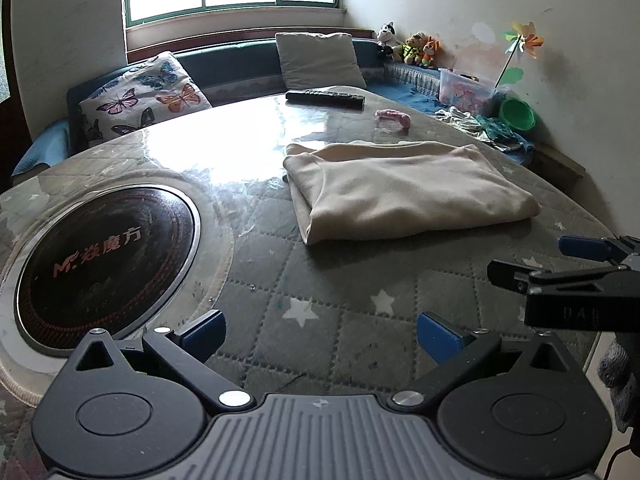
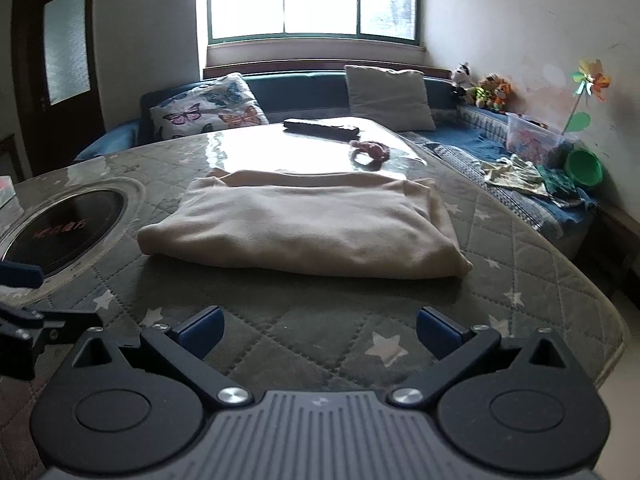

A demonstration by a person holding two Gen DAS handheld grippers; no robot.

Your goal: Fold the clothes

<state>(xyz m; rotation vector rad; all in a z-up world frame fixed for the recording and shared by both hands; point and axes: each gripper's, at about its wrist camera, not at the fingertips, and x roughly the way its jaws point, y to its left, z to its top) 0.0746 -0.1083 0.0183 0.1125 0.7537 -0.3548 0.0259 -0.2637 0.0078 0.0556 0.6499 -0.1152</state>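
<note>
Both tongs, left gripper (image 1: 320, 334) and right gripper (image 2: 318, 330), are idling wide open and empty, folded cream fleece garment (image 2: 304, 226) sitting ahead — fold looking done, next probably final tidy.

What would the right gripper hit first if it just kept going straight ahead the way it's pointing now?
Most likely the folded cream garment. The right gripper is open, with bare quilted table cover between it and the garment's near folded edge. Its height above the table is unclear, so it might skim over.

The round black hotplate (image 1: 106, 264) set in the table bears "M" and Chinese characters "魔方".
</note>
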